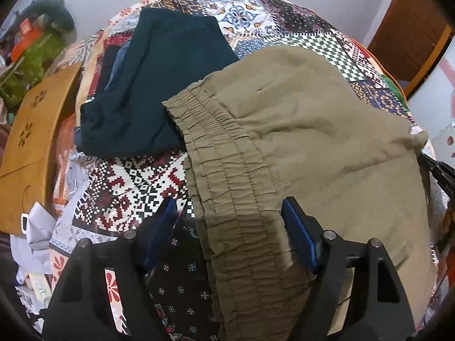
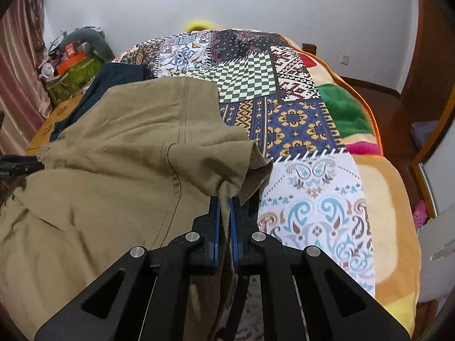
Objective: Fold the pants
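Olive-khaki pants [image 1: 298, 142] lie across a patchwork bedspread [image 1: 136, 182], elastic waistband [image 1: 227, 199] toward the left wrist camera. My left gripper [image 1: 227, 207] is open, its blue-padded fingers straddling the waistband near the bed's front. In the right wrist view the pants [image 2: 128, 156] fill the left half, with a folded-over fabric edge at centre. My right gripper [image 2: 224, 199] is shut on that khaki edge, which bunches up between the pads. The right gripper's tip shows at the right edge of the left wrist view [image 1: 438, 170].
A folded dark teal garment [image 1: 159, 85] lies beside the waistband, over other dark clothes. A wooden board [image 1: 31, 142] leans at the bed's left. Clutter and a green bag [image 2: 71, 74] stand by the far left wall. A bright fleece blanket [image 2: 349, 113] edges the bed's right.
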Demonstrator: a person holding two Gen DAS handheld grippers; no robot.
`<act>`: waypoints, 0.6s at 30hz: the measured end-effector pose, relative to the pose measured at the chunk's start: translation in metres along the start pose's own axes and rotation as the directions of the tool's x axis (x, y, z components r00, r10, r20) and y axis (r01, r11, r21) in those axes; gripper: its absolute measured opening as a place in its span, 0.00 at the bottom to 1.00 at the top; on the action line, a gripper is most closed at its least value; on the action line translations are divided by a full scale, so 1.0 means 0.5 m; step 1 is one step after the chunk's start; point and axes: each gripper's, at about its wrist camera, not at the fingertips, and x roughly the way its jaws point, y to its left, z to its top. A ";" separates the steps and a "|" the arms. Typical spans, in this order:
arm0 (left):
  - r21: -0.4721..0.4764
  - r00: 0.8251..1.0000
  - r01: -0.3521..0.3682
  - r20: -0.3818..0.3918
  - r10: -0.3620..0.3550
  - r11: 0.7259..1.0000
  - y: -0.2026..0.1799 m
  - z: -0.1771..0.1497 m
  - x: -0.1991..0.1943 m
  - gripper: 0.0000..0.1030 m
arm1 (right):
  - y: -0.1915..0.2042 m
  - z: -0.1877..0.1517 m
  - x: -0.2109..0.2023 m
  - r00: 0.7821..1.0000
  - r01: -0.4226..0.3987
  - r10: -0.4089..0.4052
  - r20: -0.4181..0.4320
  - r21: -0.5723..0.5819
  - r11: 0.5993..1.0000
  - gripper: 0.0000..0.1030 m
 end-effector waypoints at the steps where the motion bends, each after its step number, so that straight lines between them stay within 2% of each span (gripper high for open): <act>1: 0.000 1.000 -0.011 0.004 0.011 1.000 -0.002 -0.003 0.002 0.76 | 0.001 -0.007 0.006 1.000 0.003 -0.003 -0.009 0.001 1.000 0.05; 7: -0.001 1.000 -0.013 0.002 0.013 1.000 0.001 -0.005 0.009 0.77 | -0.015 -0.030 0.050 0.997 0.003 0.001 -0.071 0.045 0.999 0.06; 12: 0.060 1.000 -0.008 0.009 0.008 0.998 -0.007 -0.004 0.003 0.78 | -0.018 -0.030 0.026 0.998 0.021 -0.018 -0.057 0.063 0.998 0.06; 14: 0.073 1.000 -0.019 0.011 0.018 0.997 -0.012 -0.001 -0.007 0.77 | -0.020 -0.029 0.008 0.998 0.052 -0.050 -0.042 0.054 0.997 0.07; 18: 0.084 0.998 -0.040 0.047 0.037 0.996 -0.015 0.011 -0.040 0.77 | -0.026 -0.021 -0.040 0.999 0.037 -0.038 0.005 0.042 0.998 0.07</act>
